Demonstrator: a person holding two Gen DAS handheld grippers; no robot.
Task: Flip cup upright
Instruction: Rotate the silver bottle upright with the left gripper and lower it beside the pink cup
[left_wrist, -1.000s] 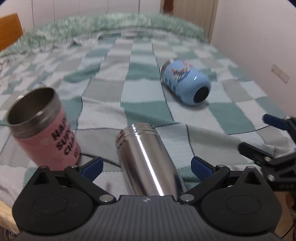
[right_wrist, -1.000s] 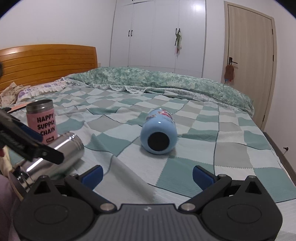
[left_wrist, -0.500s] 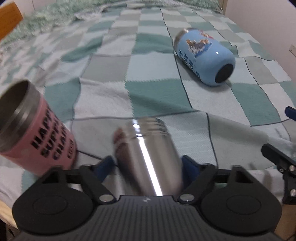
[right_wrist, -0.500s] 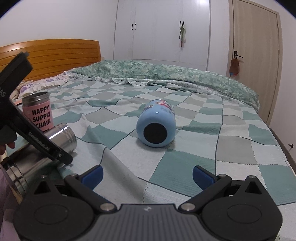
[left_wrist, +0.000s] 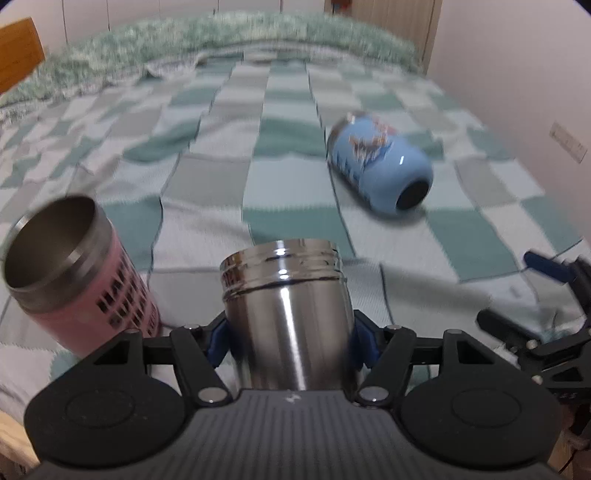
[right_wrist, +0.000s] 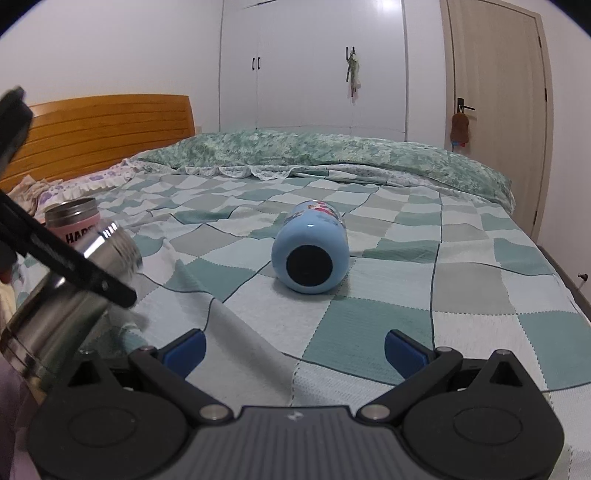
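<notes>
Since second ago, left gripper (left_wrist: 290, 341) clamps steel cup (left_wrist: 286, 314), lifting it off quilt (left_wrist: 229, 192), seemingly tilted. Right gripper (right_wrist: 295, 350) spread, empty. Keep squeeze firm; rotate slowly, clear of pink cup (left_wrist: 74, 273).

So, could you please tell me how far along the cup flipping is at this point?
Done: the pink cup stands mouth up on the blanket. In hand: the left gripper has its jaws clamped on the steel cup, which is tilted and not yet set upright. Left: the blue cup lies on its side, and the right gripper is open and empty.
</notes>
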